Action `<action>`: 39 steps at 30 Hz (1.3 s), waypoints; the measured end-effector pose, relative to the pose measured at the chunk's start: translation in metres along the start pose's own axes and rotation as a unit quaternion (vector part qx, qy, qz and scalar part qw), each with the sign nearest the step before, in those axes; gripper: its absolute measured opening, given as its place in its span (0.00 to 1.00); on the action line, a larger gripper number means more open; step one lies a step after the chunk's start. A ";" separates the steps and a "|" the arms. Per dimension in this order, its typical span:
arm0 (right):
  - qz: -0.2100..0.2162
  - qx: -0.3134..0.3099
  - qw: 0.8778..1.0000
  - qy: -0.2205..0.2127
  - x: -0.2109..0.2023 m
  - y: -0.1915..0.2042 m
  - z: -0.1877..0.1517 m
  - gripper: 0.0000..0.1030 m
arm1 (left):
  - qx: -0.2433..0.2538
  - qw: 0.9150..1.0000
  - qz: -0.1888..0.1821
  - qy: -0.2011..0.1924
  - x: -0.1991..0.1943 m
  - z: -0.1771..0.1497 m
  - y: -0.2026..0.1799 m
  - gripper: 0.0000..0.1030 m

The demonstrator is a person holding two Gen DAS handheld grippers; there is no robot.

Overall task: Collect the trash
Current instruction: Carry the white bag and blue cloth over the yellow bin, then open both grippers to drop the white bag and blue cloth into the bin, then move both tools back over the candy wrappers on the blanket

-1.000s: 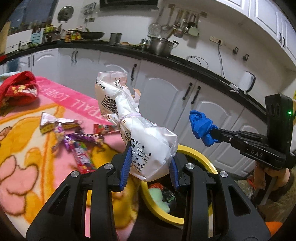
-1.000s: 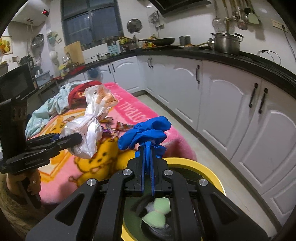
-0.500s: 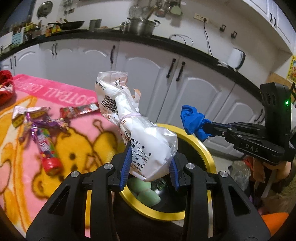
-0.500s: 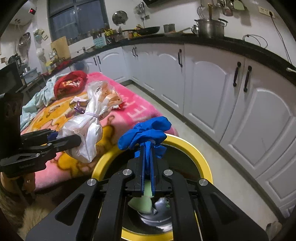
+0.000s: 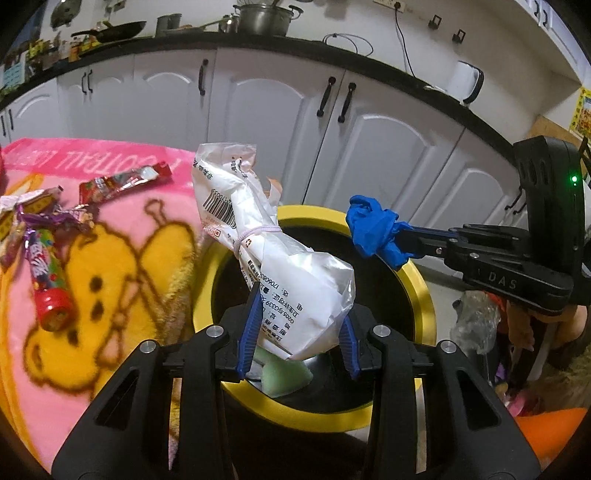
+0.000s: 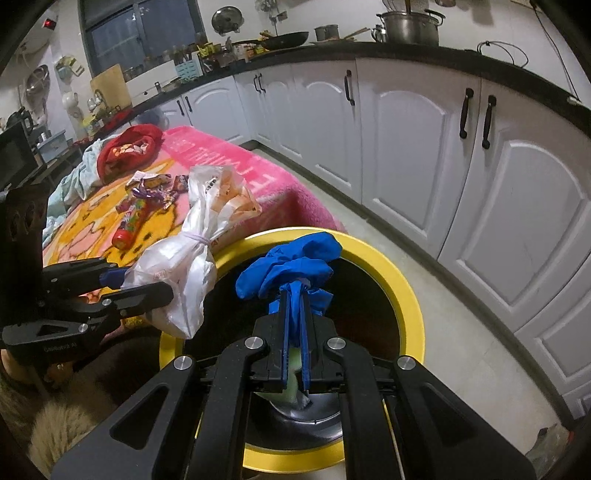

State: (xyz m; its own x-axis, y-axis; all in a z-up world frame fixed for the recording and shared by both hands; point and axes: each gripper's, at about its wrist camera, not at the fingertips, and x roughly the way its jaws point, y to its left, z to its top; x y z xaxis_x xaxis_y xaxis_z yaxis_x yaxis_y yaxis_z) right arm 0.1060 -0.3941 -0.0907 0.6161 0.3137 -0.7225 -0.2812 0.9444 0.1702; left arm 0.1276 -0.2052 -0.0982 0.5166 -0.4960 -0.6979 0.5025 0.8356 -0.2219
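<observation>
Both grippers (image 5: 297, 332) (image 6: 294, 325) tilt down over bin (image 5: 424, 295) — loads clamped.

Pink cartoon blanket (image 5: 110, 288) covers the surface at left. White cabinets (image 5: 388, 147) with black handles run under a black countertop (image 5: 369, 59). Steel pot (image 6: 410, 22) and frying pan (image 6: 284, 38) on the counter. Red cloth bundle (image 6: 129, 151) on the blanket's far end.

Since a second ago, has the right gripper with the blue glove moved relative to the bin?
Yes. The right gripper with the blue glove has come forward and down over the yellow-rimmed bin: the rim now rings it, where earlier it showed only below.
</observation>
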 end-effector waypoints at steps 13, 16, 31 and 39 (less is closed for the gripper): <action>0.003 0.021 1.000 0.006 0.004 -0.011 -0.002 0.16 | -0.011 1.000 0.003 0.012 0.007 -0.003 0.005 0.44; 0.001 0.026 1.000 0.001 0.002 -0.013 -0.001 0.26 | -0.014 1.000 0.006 0.010 0.006 -0.002 0.007 0.51; -0.003 0.029 0.999 -0.037 -0.018 -0.006 0.013 0.51 | -0.042 0.998 0.032 -0.035 -0.027 0.005 0.022 0.89; 0.005 0.005 0.999 -0.052 -0.025 0.017 0.025 0.51 | -0.058 0.994 0.058 -0.075 -0.055 0.009 0.036 0.89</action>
State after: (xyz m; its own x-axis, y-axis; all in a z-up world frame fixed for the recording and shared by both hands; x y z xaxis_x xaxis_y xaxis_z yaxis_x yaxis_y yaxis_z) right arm 0.1040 -0.3837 -0.0529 0.6869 0.3308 -0.6471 -0.2799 0.9421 0.1846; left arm 0.1235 -0.1494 -0.0615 0.6682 -0.4161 -0.6168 0.3541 0.9069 -0.2282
